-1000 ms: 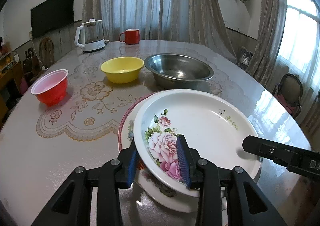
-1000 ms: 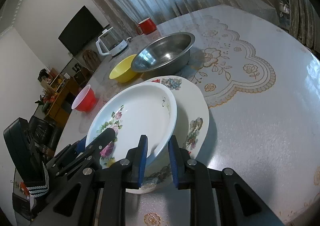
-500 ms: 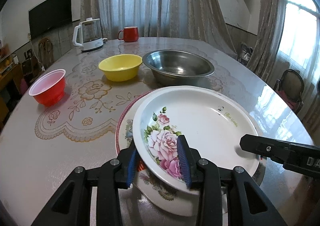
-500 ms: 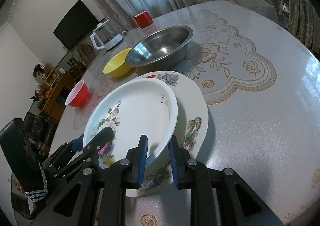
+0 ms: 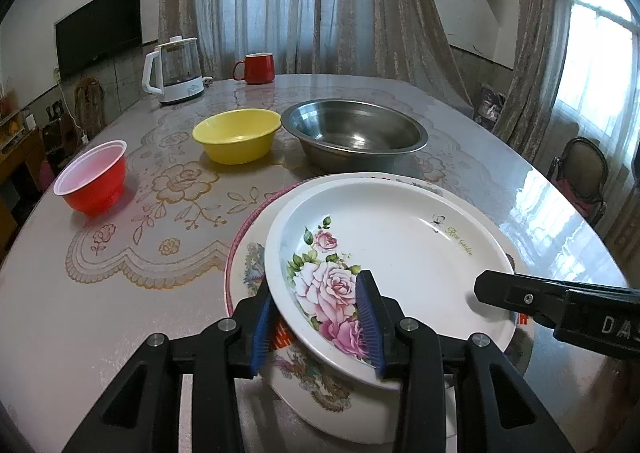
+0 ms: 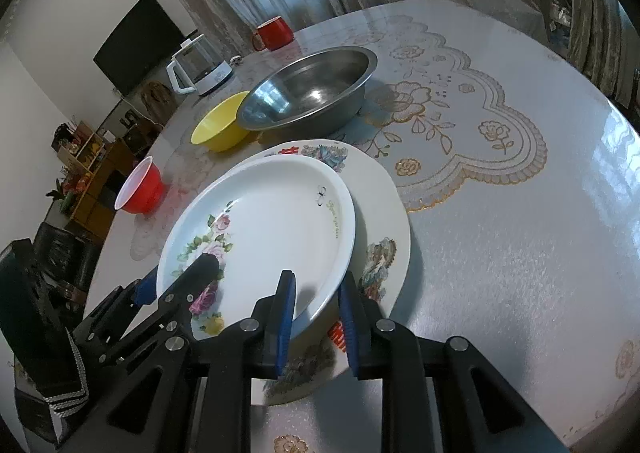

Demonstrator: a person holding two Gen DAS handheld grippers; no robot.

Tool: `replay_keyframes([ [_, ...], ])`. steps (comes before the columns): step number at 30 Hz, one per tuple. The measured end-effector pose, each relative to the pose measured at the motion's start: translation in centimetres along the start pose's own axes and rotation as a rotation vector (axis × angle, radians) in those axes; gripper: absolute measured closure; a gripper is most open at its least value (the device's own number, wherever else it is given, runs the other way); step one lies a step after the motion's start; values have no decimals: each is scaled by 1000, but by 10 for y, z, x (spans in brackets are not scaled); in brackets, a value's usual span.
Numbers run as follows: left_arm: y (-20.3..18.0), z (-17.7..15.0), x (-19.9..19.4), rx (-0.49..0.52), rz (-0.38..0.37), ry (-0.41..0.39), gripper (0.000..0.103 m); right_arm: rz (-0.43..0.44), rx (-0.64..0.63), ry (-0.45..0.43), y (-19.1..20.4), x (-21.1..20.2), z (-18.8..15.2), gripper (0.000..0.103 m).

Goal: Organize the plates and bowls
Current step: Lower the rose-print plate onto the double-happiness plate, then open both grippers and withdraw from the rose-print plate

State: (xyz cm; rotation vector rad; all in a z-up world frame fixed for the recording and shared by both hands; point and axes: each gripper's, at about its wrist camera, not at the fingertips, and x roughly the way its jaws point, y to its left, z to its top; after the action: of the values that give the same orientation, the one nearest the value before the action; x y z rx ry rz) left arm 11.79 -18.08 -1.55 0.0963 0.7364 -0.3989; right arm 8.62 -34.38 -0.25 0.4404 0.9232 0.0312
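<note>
Since a second ago both grippers have held their grip on the white rose-printed deep plate [image 5: 400,253], and it has shifted only slightly over the larger cream plate with the red rim [image 5: 240,253] beneath it; the bowls beyond have not moved.

The left gripper [image 5: 316,317] reaches in low from the near edge of the counter [image 5: 100,313], its black arms level and its blue-padded jaws pinching the near-left rim of the rose plate, one pad under the rim, the other inside on the pink rose print. The right gripper [image 6: 316,321] comes in from the near-right side at a shallow angle, its jaws likewise pinching the plate's rim, one pad inside the well and one outside. In the left wrist view its black finger juts in from the right edge over the plate's near-right rim.

The rose plate sits over the cream plate, offset so that the cream plate's rim shows on the left, far and near sides. Whether it rests fully on the lower plate or is held just above it, I cannot tell.

Farther back stand a wide stainless-steel basin [image 5: 354,133], a yellow plastic bowl [image 5: 236,135] just left of it, and a red disposable bowl with a white inside [image 5: 94,183] well apart to the left. At the far edge are a white-and-glass electric kettle [image 5: 174,71] and a red mug [image 5: 258,68].
</note>
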Motion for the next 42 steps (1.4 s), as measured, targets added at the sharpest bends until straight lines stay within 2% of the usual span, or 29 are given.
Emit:
replay_keyframes([
  [9, -6, -2, 1, 8, 3, 0, 60, -14, -2, 10, -1, 2, 7, 78],
  [16, -5, -4, -1, -12, -24, 0, 57, -20, -9, 16, 1, 1, 9, 69],
  [21, -8, -7, -3, -3, -34, -3, 53, -10, 22, 15, -3, 0, 12, 69],
  [25, -11, -7, -2, 12, -27, 4, 51, -35, 16, 4, -2, -3, 13, 67],
  [27, -13, -5, -2, 33, -18, 16, 46, -47, 19, -3, -4, -6, 15, 67],
  [31, -16, 1, 1, 70, -15, 66, 42, -12, 9, -32, 0, -12, 24, 67],
  [37, -27, 5, 9, 159, 5, 113, 29, 7, 1, -56, 7, -19, 23, 67],
  [40, -20, 9, 7, 121, -47, 145, 25, 30, 27, -68, 1, -26, 19, 67],
  [42, -11, 12, 3, 63, -86, 155, 19, 27, 35, -88, -3, -33, 17, 67],
])
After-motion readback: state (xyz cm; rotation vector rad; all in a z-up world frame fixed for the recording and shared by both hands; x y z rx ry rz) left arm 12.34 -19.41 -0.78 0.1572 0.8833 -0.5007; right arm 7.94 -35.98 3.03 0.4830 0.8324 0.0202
